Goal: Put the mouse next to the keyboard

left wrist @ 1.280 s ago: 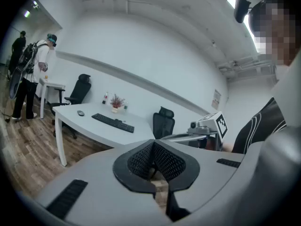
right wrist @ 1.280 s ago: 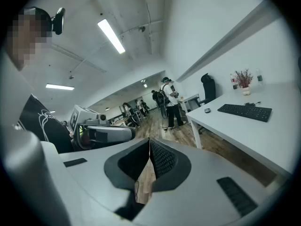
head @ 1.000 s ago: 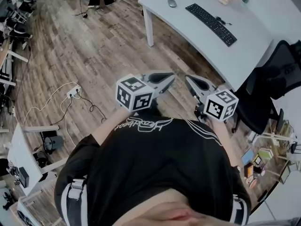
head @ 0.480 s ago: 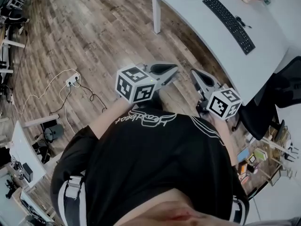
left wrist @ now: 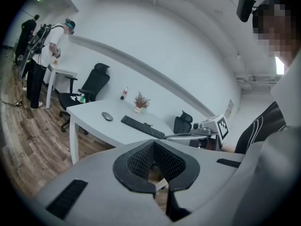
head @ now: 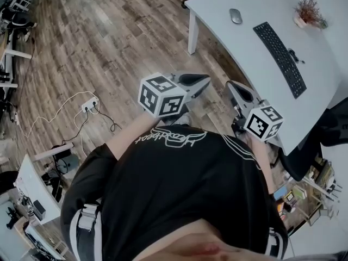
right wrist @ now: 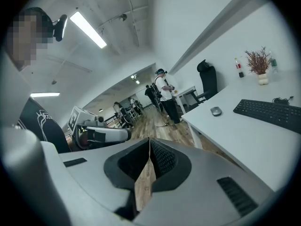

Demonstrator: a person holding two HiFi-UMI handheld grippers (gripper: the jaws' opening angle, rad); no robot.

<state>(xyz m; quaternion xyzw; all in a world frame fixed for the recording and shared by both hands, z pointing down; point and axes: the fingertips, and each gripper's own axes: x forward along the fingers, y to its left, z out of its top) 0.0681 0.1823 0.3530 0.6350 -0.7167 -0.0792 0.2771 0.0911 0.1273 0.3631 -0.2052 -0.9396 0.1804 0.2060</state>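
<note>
A grey mouse [head: 235, 16] lies near the white table's [head: 234, 53] left corner, apart from the black keyboard [head: 280, 50] to its right. Both grippers hang over the wooden floor in front of my body, short of the table. My left gripper [head: 205, 80] is shut and empty; my right gripper [head: 231, 85] is shut and empty too. The left gripper view has its jaws [left wrist: 154, 144] closed, with the mouse [left wrist: 107, 117] and keyboard [left wrist: 142, 126] far ahead. The right gripper view shows closed jaws [right wrist: 149, 140], the mouse [right wrist: 215, 111] and the keyboard [right wrist: 270, 113].
A small potted plant [head: 309, 11] stands behind the keyboard. A black office chair [head: 307, 154] sits at the table's near right. A power strip with cables [head: 88, 106] lies on the floor at left. Two people [left wrist: 44, 55] stand by a far desk.
The table, mouse and keyboard have slid down and right in the head view, nearer to me. Both grippers stay shut in front of my body.
</note>
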